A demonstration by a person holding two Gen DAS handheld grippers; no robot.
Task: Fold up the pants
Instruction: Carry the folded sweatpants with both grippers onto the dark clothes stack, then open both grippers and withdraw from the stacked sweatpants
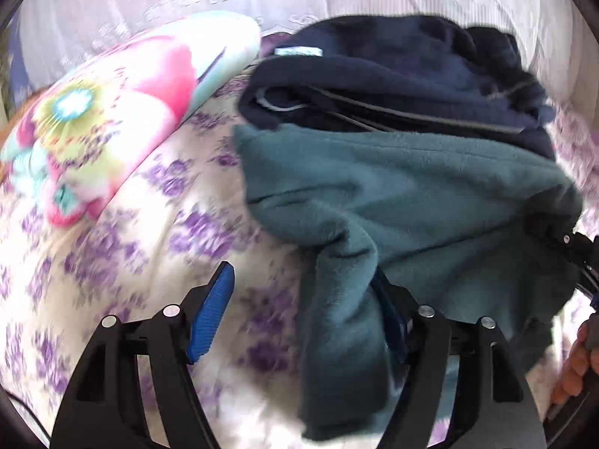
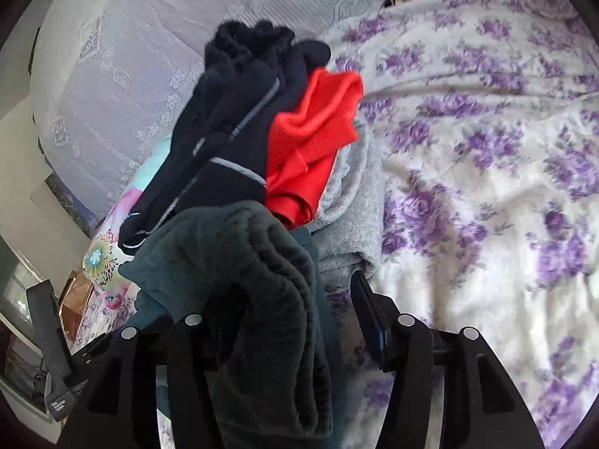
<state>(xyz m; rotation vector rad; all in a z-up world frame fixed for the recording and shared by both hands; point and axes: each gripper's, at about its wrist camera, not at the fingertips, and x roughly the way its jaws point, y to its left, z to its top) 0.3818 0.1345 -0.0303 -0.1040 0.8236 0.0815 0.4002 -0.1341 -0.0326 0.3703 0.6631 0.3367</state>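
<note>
The teal fleece pants [image 1: 404, 202] lie on the bed [image 1: 123, 273], on a white cover printed with purple flowers. Their far edge rests against a dark navy garment [image 1: 393, 86] with grey piping.

Left tool [image 1: 303, 307]: jaws stand wide. A hanging fold of the pants drapes over the right blue pad; the left pad is clear of the cloth. No grip is applied.

Right tool [image 2: 295, 307]: jaws stand wide. Bunched pants fabric lies between them and covers the left finger; the right finger is bare. The pads do not press on it.

A red garment [image 2: 314, 138] and a grey garment [image 2: 352, 202] lie right of the navy one. A flowered pillow [image 1: 112, 112] lies at far left.
</note>
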